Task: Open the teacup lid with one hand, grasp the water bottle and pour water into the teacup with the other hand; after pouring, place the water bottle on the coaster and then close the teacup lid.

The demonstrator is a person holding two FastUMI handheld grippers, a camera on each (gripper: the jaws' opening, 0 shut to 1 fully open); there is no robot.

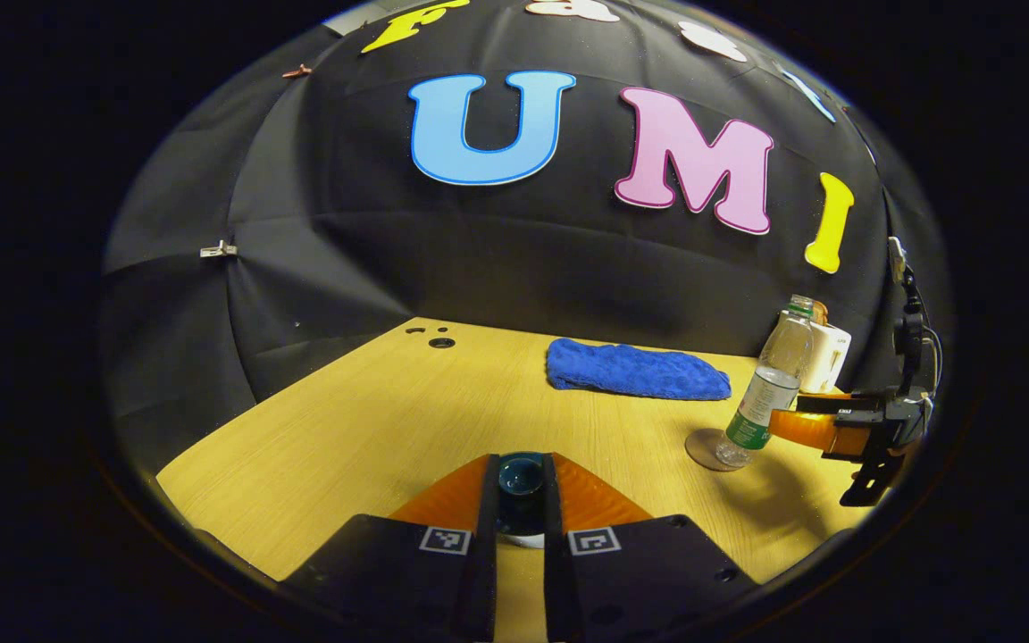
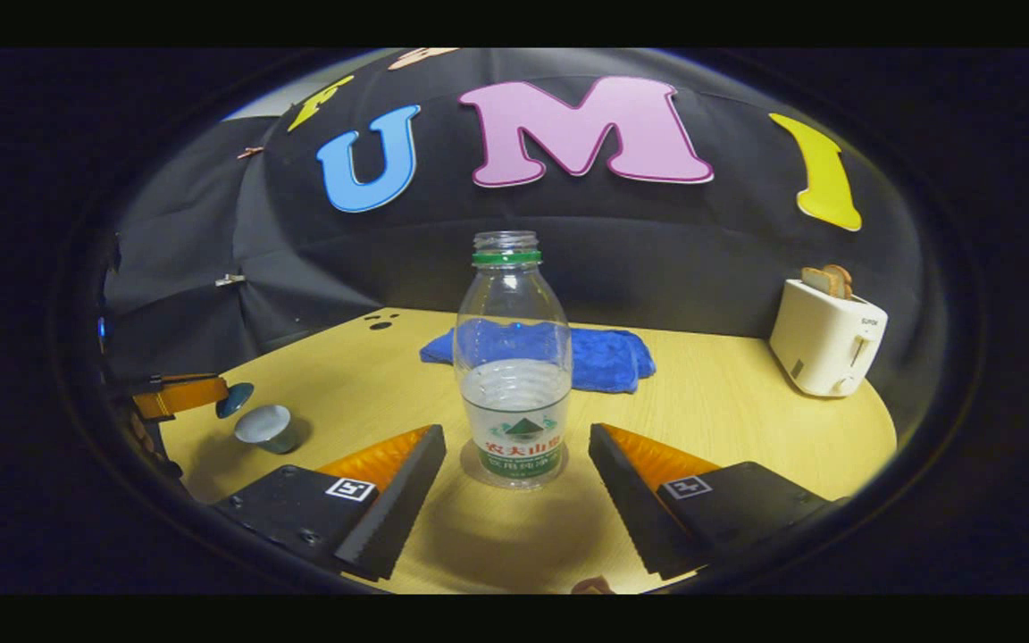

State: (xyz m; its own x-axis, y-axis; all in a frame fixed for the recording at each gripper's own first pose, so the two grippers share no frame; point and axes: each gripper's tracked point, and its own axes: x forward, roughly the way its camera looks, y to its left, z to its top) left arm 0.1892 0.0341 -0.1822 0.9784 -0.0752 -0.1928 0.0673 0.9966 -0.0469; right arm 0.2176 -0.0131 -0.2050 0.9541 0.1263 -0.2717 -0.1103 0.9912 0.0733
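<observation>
One water bottle, uncapped, upright on a round coaster at mid worktop; long axis vertical, mouth up, water to roughly mid-height. One teacup at the left of the right gripper view, open-topped, contents not discernible from here. One teacup lid, dark and glossy, pinched between the fingers of the left tool, held above the worktop; in the right gripper view seen beside and just above the teacup, tilted on edge. Right tool spread wide, fingers either side of the bottle, apart from it, gripping nothing. One blue cloth bunched behind the bottle. One white toaster at far right, two slices of bread standing in its slots.
</observation>
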